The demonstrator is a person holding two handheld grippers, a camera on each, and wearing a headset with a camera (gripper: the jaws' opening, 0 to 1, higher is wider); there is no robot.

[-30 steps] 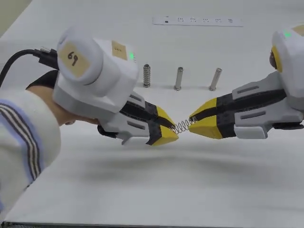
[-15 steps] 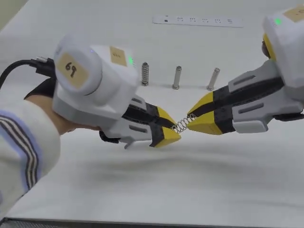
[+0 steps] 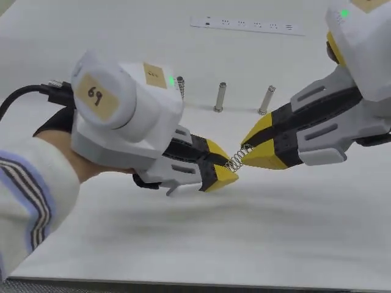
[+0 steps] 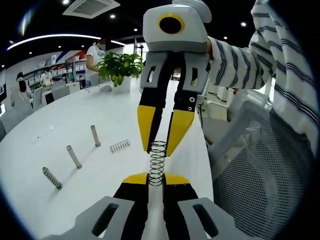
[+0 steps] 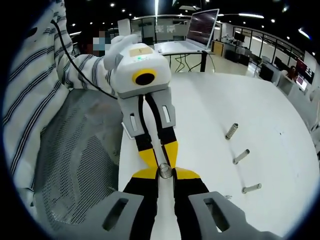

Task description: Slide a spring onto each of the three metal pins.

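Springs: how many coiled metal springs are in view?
3. One coiled metal spring is held between left gripper and right gripper; a second spring sits on an end metal pin; a loose spring lies on the white table. More may be hidden.

White table [image 3: 183, 244]: three pins [image 3: 219, 97] were stood upright; power strip [image 3: 247, 25] was laid beyond pins, loose spring [image 4: 120, 145] beside pins.

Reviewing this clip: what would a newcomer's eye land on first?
The left gripper and right gripper meet tip to tip over the white table, both gripping one spring. Behind them, the leftmost pin already wears a spring; the middle pin and right pin are bare.
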